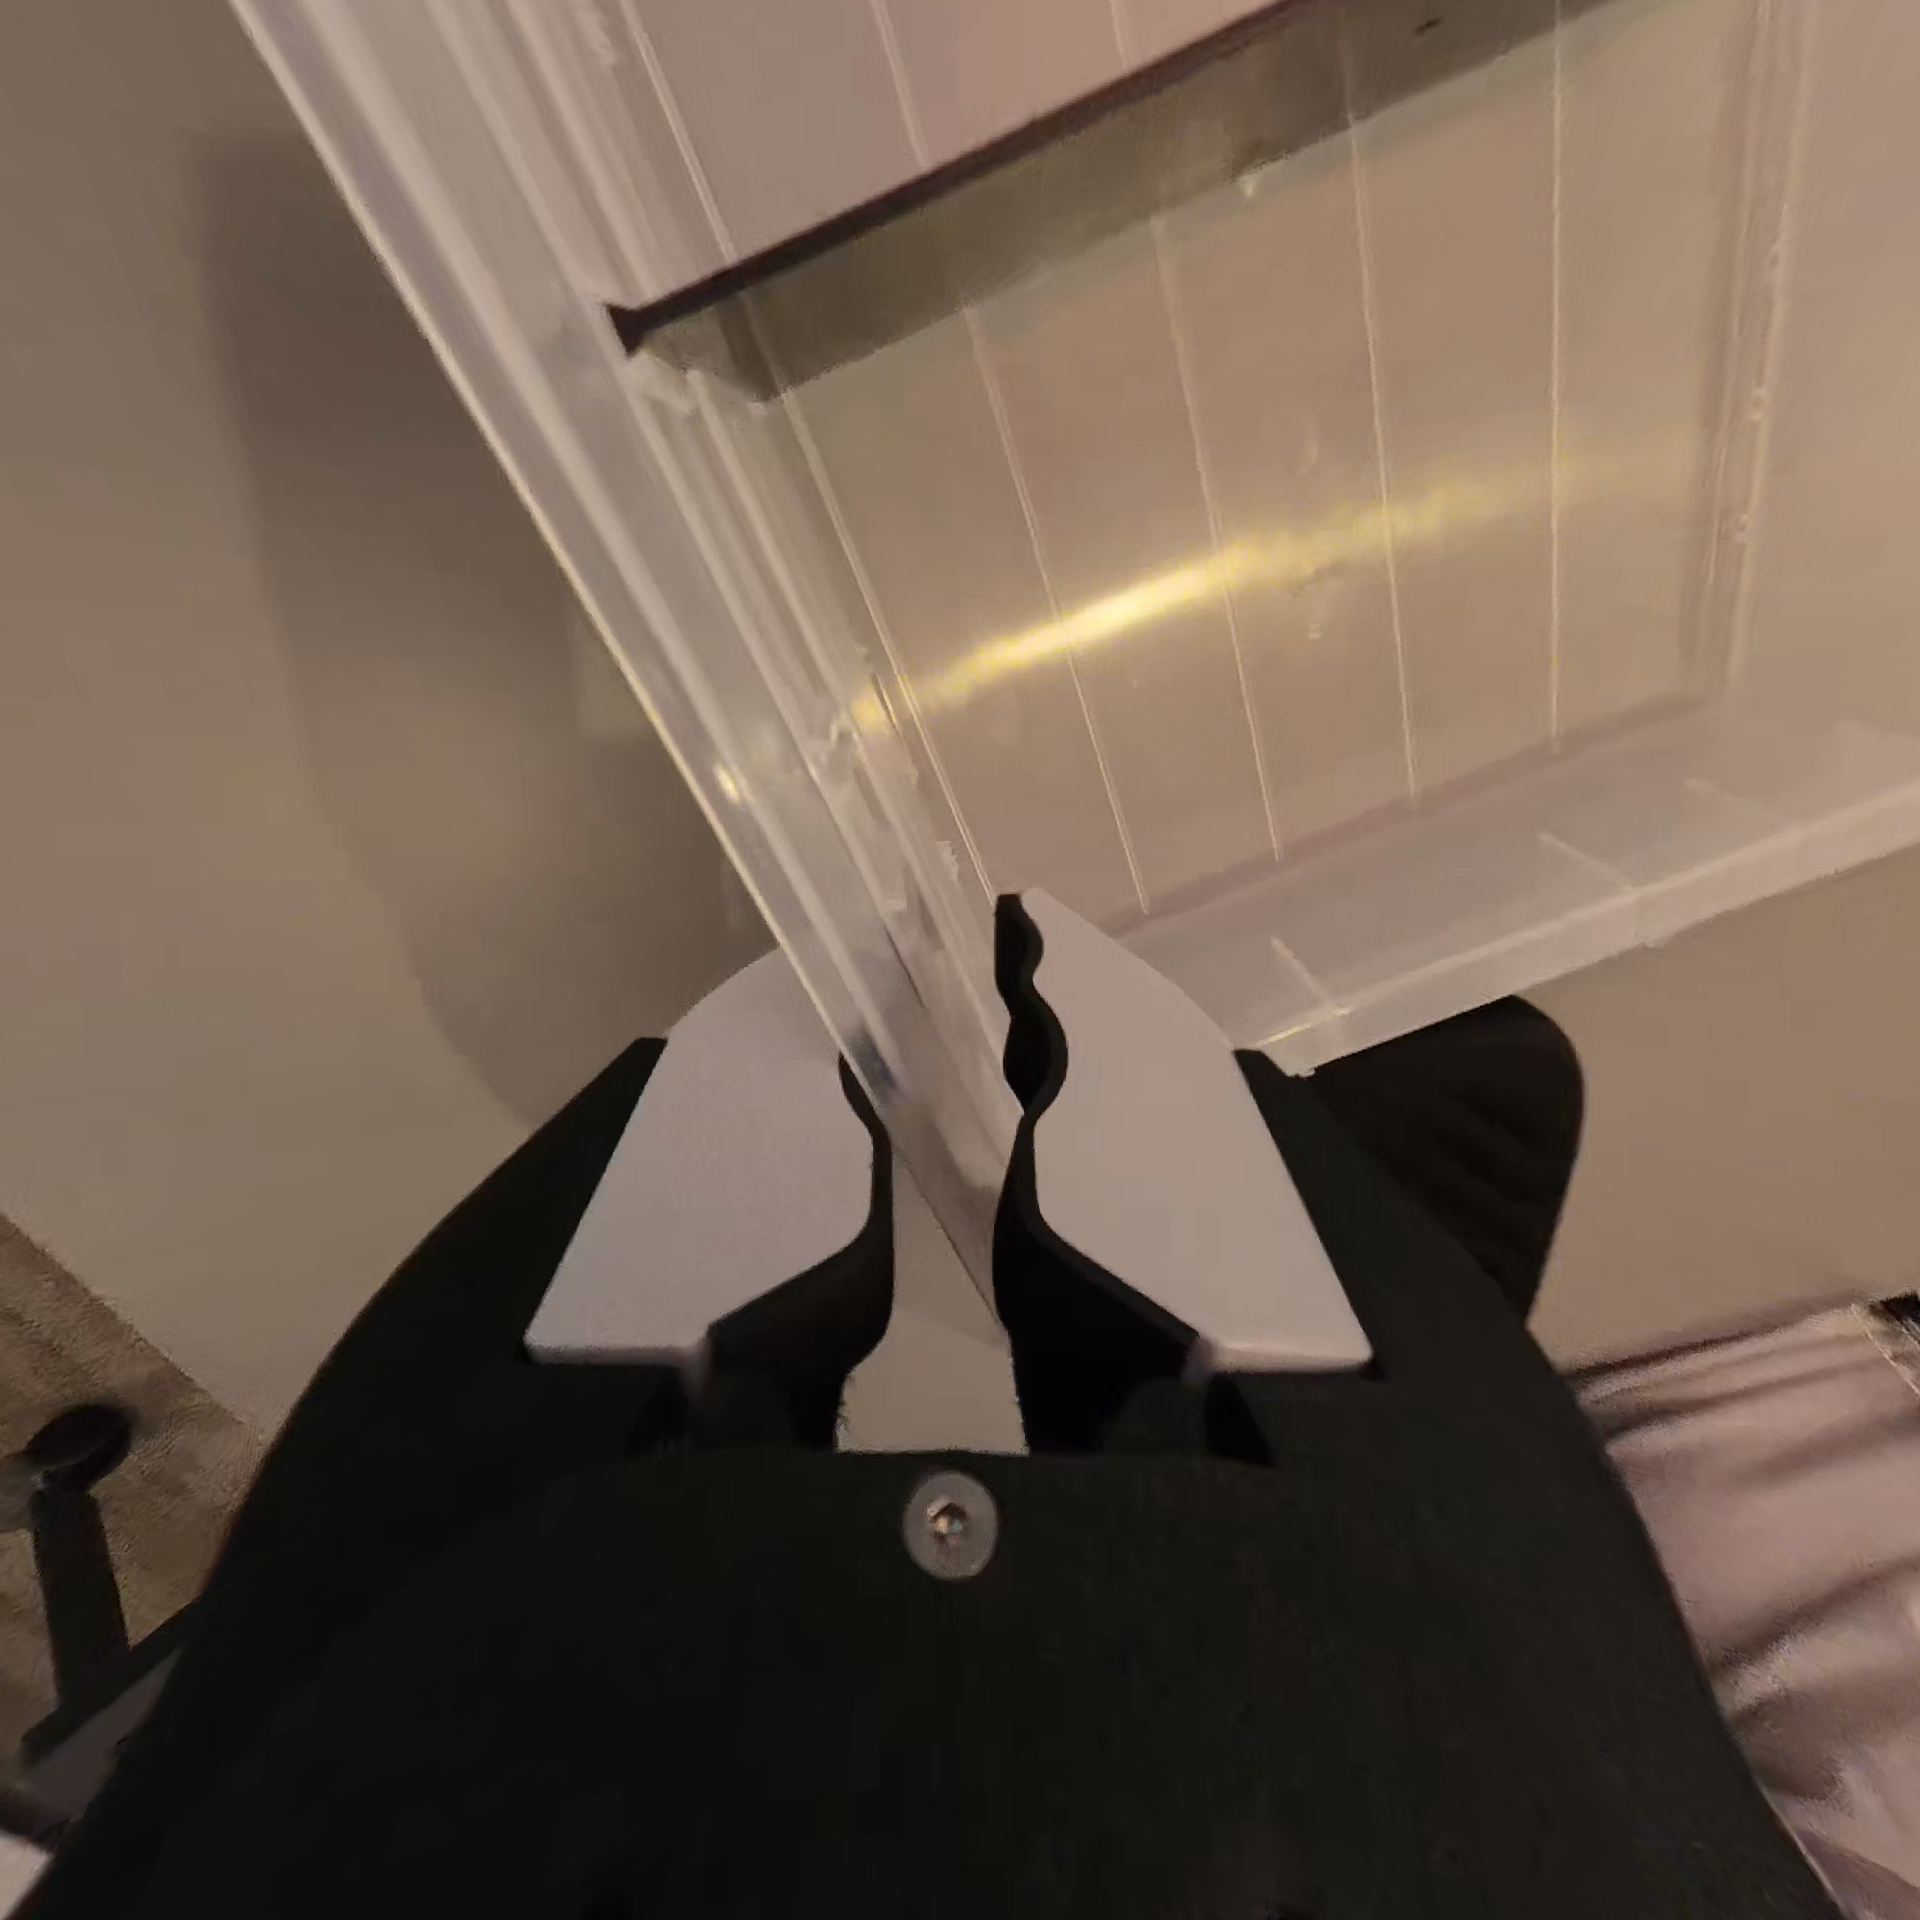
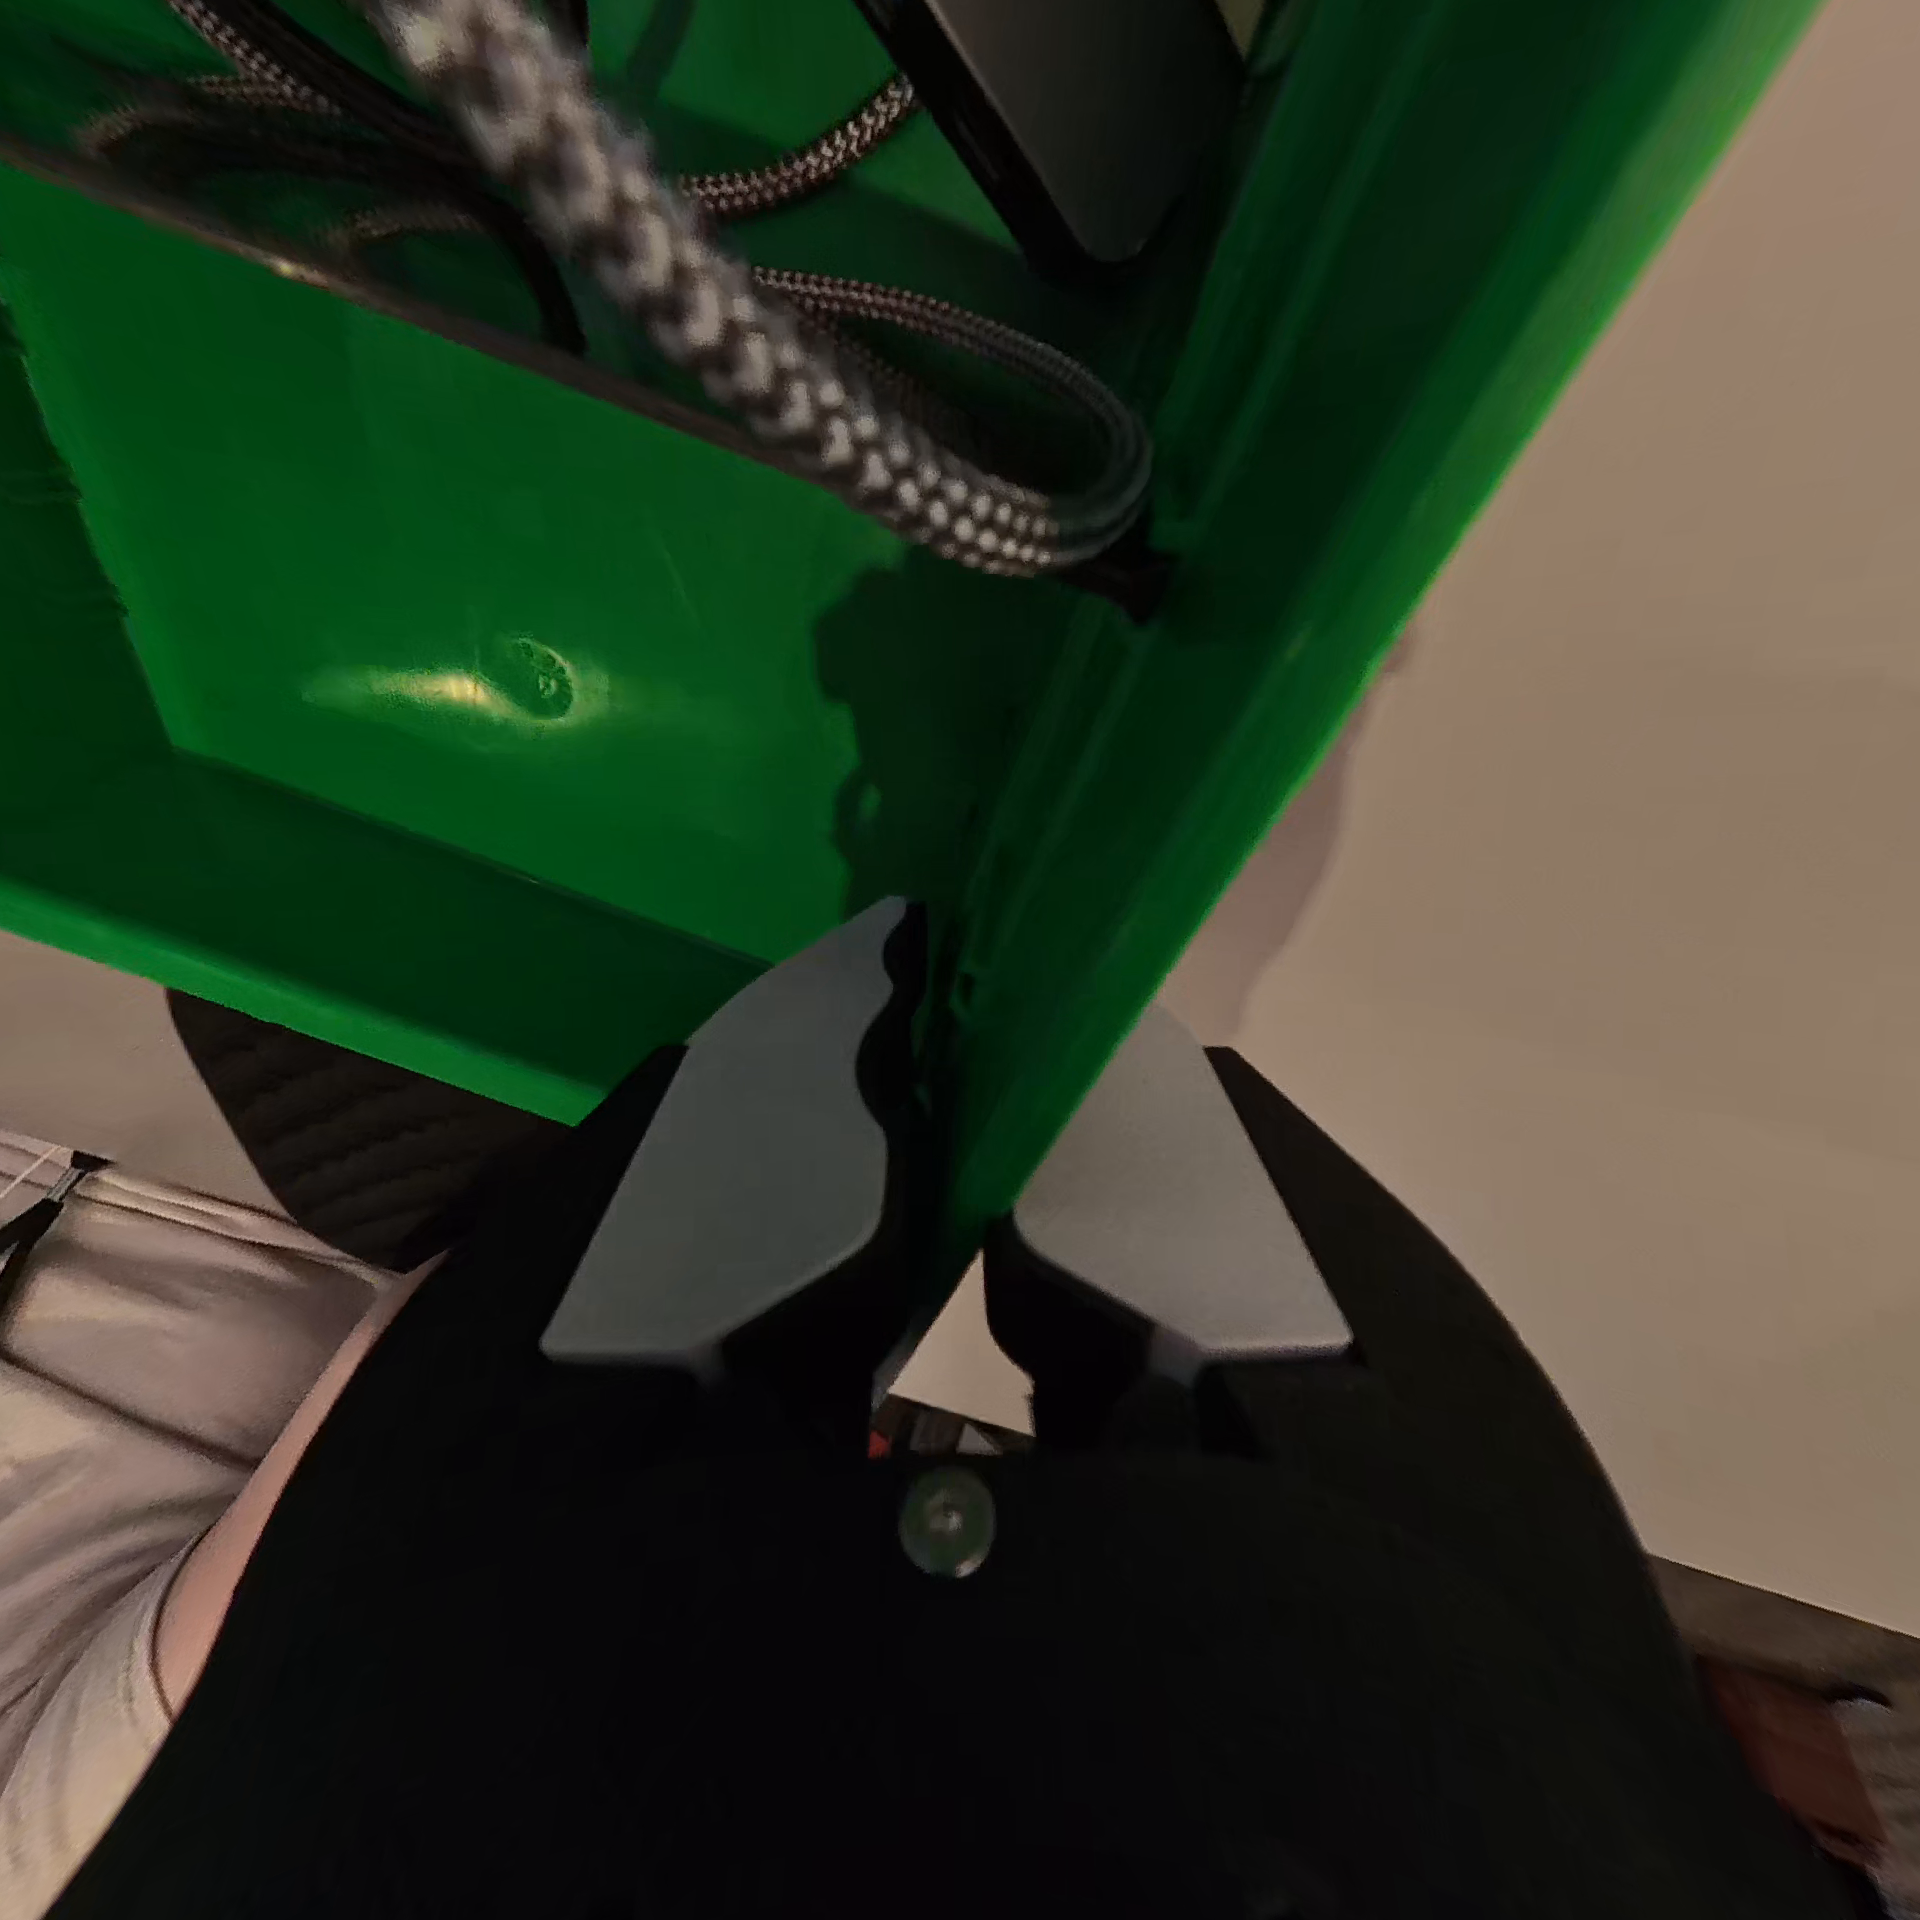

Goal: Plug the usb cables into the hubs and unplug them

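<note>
My left gripper (image 1: 940, 997) is shut on the rim of a clear plastic bin (image 1: 1195, 582), which it holds tilted in the air; the bin looks empty. My right gripper (image 2: 940, 987) is shut on the wall of a green plastic bin (image 2: 468, 582), also held tilted. Inside the green bin lie braided grey-and-white USB cables (image 2: 748, 353), bundled with a black tie, and a grey hub (image 2: 1081, 114) at the top edge. The cable plugs are hidden.
A beige wall (image 1: 260, 520) stands behind both bins. A black chair part (image 1: 73, 1538) and carpet show at the lower left of the left wrist view. Grey cloth (image 2: 104, 1403) lies at the lower left of the right wrist view. Tip to tip, the grippers are about 70 cm apart.
</note>
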Demonstrator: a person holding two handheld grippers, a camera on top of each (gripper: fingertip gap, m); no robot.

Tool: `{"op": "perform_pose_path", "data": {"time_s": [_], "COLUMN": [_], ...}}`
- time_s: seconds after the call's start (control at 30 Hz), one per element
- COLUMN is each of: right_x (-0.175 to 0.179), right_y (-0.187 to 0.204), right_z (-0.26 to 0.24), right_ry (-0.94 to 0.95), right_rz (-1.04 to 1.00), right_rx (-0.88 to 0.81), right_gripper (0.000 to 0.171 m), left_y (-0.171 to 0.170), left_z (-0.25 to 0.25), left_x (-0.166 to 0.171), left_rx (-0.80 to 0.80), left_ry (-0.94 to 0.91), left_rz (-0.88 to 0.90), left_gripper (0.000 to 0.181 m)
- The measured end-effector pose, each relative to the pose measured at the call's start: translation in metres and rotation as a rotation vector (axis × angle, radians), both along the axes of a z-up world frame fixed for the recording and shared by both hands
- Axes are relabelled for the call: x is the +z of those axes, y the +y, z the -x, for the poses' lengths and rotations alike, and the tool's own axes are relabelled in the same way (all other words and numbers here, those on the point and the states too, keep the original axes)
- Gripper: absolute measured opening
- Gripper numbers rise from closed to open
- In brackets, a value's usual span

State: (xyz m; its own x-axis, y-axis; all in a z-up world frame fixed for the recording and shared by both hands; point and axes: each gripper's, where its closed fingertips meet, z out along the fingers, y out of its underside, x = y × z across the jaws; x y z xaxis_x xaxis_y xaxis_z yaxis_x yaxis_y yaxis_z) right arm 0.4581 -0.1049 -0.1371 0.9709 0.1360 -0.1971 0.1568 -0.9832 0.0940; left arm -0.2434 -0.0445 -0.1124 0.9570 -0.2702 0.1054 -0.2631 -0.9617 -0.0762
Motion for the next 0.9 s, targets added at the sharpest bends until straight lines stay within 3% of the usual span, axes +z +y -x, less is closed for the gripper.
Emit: {"op": "perform_pose_path", "data": {"time_s": [0.33, 0.53, 0.67, 0.77, 0.9], "right_x": [0.004, 0.006, 0.011, 0.028, 0.078], "right_y": [0.007, 0.006, -0.005, 0.003, 0.026], "right_z": [0.087, 0.122, 0.135, 0.131, 0.126], "right_ry": [0.004, -0.042, -0.061, -0.125, -0.226], "right_rz": [0.11, 0.162, 0.222, 0.113, -0.191], "right_rx": [0.121, 0.161, 0.187, 0.181, 0.121], "right_gripper": [0.01, 0.018, 0.031, 0.031, 0.03], "left_y": [-0.016, -0.02, -0.027, -0.031, -0.022], "left_z": [-0.078, -0.112, -0.129, -0.13, -0.129], "left_x": [0.0, 0.0, 0.001, 0.011, 0.042], "left_rx": [-0.15, -0.28, -0.352, -0.348, -0.327], "left_ry": [0.073, 0.157, 0.11, 0.073, 0.031], "left_rz": [0.155, 0.164, 0.173, 0.154, -0.017], "left_gripper": [0.02, 0.028, 0.032, 0.028, 0.027]}}
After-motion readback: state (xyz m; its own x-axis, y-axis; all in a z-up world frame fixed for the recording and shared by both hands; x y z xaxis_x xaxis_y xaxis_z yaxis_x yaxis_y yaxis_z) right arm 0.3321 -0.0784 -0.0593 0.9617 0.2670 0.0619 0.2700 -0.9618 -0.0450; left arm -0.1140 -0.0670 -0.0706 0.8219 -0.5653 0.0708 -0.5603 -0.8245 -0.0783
